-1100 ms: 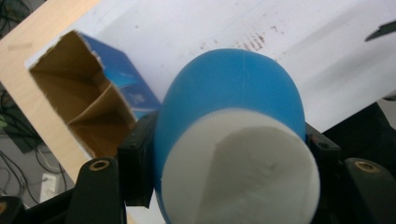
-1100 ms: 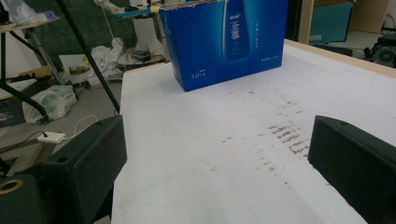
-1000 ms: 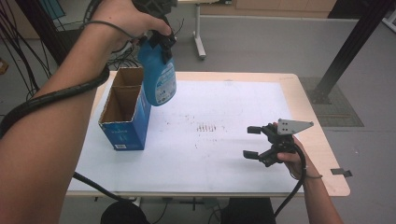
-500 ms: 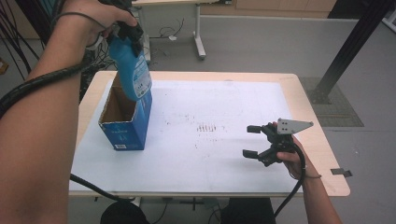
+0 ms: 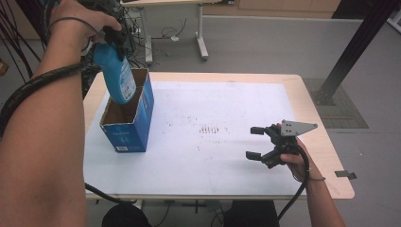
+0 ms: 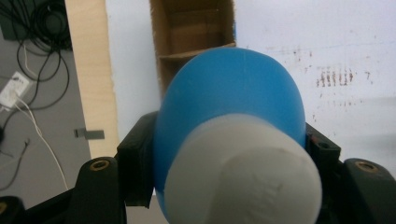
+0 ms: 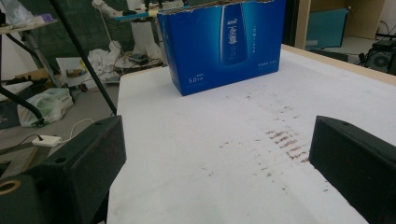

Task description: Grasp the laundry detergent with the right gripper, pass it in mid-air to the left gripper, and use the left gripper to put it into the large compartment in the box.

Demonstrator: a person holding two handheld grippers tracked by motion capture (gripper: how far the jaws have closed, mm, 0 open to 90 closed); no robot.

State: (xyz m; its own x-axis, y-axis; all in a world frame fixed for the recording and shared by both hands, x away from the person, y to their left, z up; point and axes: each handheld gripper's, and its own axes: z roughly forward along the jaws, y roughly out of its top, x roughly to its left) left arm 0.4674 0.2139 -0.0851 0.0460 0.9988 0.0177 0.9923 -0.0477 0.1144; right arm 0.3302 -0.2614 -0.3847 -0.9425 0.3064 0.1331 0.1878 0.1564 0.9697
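— Blue bottle (image 5: 116, 71), where's that?
— Clamped in the left claw (image 5: 111, 35), its base just over the open box (image 5: 126, 116) below.
— And the right claw (image 5: 265, 144)?
— Jaws wide apart, nothing between them, low over the table (image 5: 236, 179).

Blue bottle (image 6: 233, 88) in tool (image 6: 229, 154) — above open box (image 6: 194, 28).

A blue bottle (image 5: 116, 73) with a white cap hangs tilted over the open blue cardboard box (image 5: 128, 124).
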